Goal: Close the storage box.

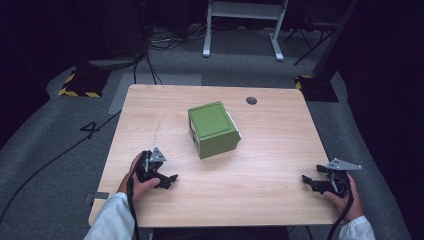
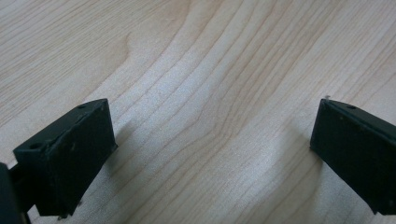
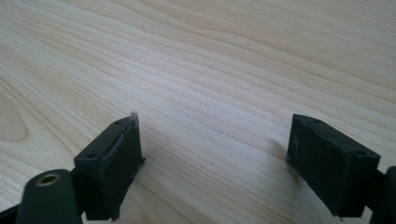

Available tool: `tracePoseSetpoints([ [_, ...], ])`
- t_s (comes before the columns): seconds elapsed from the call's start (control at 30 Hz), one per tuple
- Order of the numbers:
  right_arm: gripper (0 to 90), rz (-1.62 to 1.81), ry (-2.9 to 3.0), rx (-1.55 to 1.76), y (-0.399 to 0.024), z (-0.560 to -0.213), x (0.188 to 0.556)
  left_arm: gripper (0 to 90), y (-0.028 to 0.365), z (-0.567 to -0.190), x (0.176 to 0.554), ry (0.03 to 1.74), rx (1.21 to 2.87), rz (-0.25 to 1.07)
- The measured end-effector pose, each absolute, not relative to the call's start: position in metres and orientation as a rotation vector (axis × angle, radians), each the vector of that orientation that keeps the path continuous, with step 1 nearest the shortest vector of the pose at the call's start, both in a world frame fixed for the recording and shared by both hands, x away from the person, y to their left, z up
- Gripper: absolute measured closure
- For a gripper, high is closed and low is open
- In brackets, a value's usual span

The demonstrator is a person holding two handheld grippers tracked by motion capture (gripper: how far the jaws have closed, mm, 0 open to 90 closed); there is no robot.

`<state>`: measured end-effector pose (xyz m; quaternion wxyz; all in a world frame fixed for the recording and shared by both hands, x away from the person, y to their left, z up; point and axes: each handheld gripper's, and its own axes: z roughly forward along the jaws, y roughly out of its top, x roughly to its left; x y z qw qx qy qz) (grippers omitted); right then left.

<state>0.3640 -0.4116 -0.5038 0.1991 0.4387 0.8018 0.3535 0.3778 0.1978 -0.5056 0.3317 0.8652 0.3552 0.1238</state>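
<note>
Green box [image 1: 213, 129] sits closed near the middle of the wooden table [image 1: 270, 150], contents not visible. Left gripper [image 1: 169, 180] rests at the near-left, jaws spread wide, nothing held. Right gripper [image 1: 309, 181] at the near-right edge, same: wide apart, empty.

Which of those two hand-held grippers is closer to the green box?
The left gripper: it sits just in front of the green box, while the right gripper rests far off near the table's right edge.
</note>
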Motion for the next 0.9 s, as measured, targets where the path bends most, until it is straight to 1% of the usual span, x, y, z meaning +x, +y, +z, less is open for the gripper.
tracePoseSetpoints([
  [0.37, 16.4, 0.983, 2.246, 1.228, -0.411, -0.503, 0.366, 0.1, 0.198, -0.505, 0.378, 0.928, 2.265, 0.329],
  [0.53, 17.9, 0.962, 2.229, 1.238, -0.409, -0.501, 0.370, 0.1, 0.198, -0.505, 0.378, 0.929, 2.263, 0.329],
  [0.9, 19.6, 1.060, 2.277, 1.075, -0.379, -0.464, 0.388, 0.1, 0.198, -0.505, 0.378, 0.929, 2.263, 0.329],
])
